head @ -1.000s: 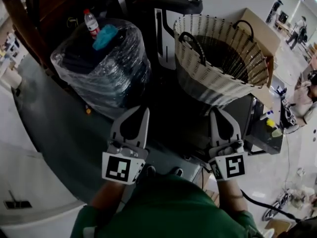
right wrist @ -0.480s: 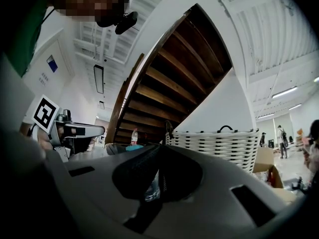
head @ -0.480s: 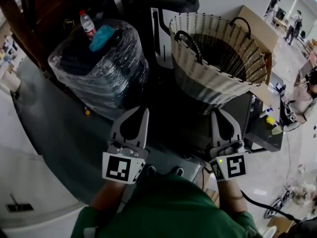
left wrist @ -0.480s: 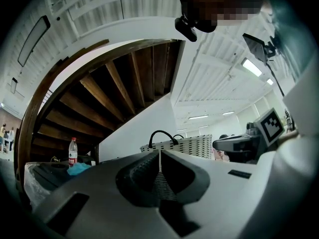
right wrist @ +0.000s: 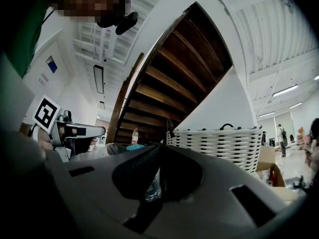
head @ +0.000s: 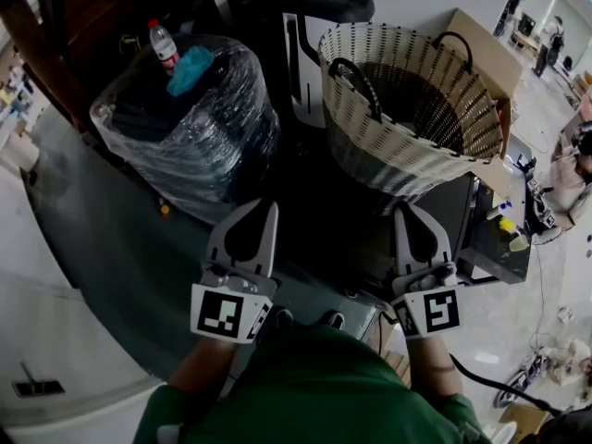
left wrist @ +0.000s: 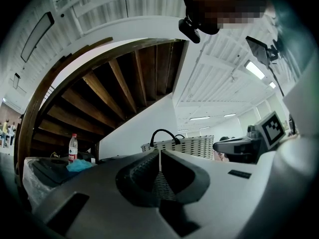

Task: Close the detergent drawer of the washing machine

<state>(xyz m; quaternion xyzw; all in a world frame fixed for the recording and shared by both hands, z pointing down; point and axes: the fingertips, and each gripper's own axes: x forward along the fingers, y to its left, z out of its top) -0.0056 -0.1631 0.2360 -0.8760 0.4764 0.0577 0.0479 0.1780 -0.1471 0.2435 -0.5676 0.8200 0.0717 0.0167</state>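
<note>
In the head view my left gripper (head: pixel 269 207) and right gripper (head: pixel 403 210) are held side by side in front of the person's green top, both pointing away. Each has its jaws pressed together with nothing between them, as the left gripper view (left wrist: pixel 159 151) and right gripper view (right wrist: pixel 158 146) also show. Ahead of them lies a dark machine body (head: pixel 324 220) with a white woven laundry basket (head: pixel 407 109) on top. I cannot make out a detergent drawer. A dark open box-like part (head: pixel 495 248) with small bottles sticks out at the right.
A plastic-wrapped dark bundle (head: pixel 185 123) with a water bottle (head: pixel 161 40) and a teal cloth (head: pixel 190 67) stands at the left. A cardboard box (head: pixel 486 54) sits behind the basket. A wooden staircase (left wrist: pixel 114 83) rises overhead. A cable (head: pixel 490 382) runs across the floor at the right.
The head view has shifted slightly, so the basket and bundle sit a little differently in frame. Both grippers stay where they were, still shut.
</note>
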